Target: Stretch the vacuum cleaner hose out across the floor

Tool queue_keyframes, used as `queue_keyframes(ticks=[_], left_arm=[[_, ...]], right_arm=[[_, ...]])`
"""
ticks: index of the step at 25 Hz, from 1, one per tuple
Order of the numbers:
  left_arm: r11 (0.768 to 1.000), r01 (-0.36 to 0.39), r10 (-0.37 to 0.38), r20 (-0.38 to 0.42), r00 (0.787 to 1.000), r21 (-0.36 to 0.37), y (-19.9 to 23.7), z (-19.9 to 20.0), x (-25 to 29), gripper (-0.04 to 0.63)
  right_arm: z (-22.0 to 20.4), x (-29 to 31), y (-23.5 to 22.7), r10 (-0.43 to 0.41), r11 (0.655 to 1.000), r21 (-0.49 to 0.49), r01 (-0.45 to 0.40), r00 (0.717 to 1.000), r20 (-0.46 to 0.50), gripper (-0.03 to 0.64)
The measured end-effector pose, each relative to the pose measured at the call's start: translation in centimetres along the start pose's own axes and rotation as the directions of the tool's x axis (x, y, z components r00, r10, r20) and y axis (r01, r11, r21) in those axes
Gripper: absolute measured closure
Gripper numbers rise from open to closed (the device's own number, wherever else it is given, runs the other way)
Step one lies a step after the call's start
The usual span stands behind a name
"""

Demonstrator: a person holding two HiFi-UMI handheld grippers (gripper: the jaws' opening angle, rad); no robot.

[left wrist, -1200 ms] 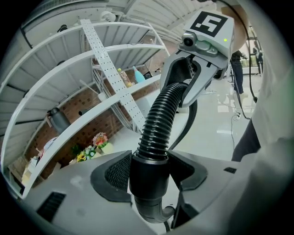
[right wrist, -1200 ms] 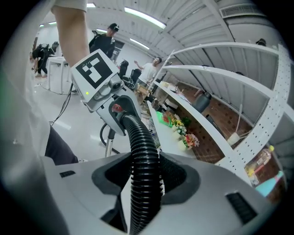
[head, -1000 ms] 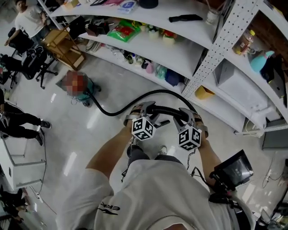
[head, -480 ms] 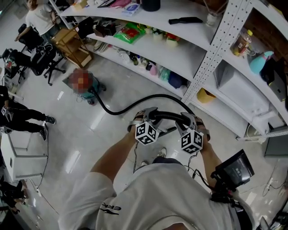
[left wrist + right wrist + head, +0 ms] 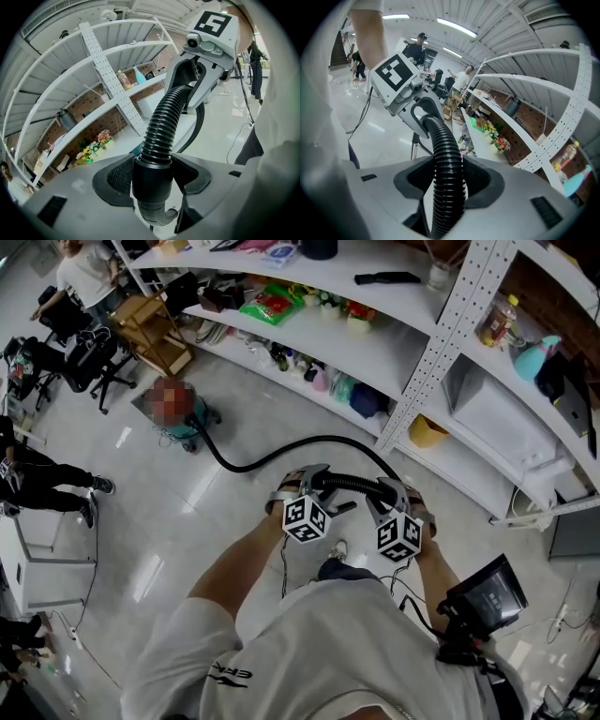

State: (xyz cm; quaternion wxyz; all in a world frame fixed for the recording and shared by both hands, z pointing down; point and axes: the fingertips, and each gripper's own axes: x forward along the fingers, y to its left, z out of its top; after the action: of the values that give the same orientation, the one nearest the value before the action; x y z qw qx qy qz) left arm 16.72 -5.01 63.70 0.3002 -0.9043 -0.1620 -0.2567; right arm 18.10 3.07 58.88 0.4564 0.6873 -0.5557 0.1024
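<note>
A black ribbed hose point(image 5: 272, 457) curves over the glossy floor from a teal vacuum cleaner point(image 5: 192, 427) up to my two grippers, which hold it in the air in front of the person. My left gripper point(image 5: 314, 486) is shut on the hose's smooth end cuff point(image 5: 151, 183), with the pads pressed on both sides. My right gripper point(image 5: 386, 493) is shut on the ribbed hose point(image 5: 446, 178) a short span further along. A short arched piece of hose point(image 5: 352, 482) bridges the two grippers. In the left gripper view the right gripper point(image 5: 206, 42) shows above.
White curved shelving point(image 5: 441, 352) with bottles, toys and boxes runs along the top and right. At far left stand office chairs point(image 5: 89, 362), a wooden stool point(image 5: 150, 334) and seated people point(image 5: 37, 484). A small screen point(image 5: 487, 592) hangs at lower right. A thin cable point(image 5: 89, 577) lies on the floor.
Both grippers keep their hold on the hose and have shifted a little with the person alongside the shelving. The hose's curve to the vacuum cleaner looks much the same.
</note>
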Motion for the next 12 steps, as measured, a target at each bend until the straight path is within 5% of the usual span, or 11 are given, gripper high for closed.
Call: queue_keyframes(ticks=[12], left_arm=[[0.999, 0.013, -0.012, 0.012, 1.000, -0.050, -5.5, -1.4, -4.8, 0.357]], right_arm=[[0.5, -3.9, 6.1, 0.018, 1.000, -0.009, -0.018, 0.999, -0.030, 0.436]])
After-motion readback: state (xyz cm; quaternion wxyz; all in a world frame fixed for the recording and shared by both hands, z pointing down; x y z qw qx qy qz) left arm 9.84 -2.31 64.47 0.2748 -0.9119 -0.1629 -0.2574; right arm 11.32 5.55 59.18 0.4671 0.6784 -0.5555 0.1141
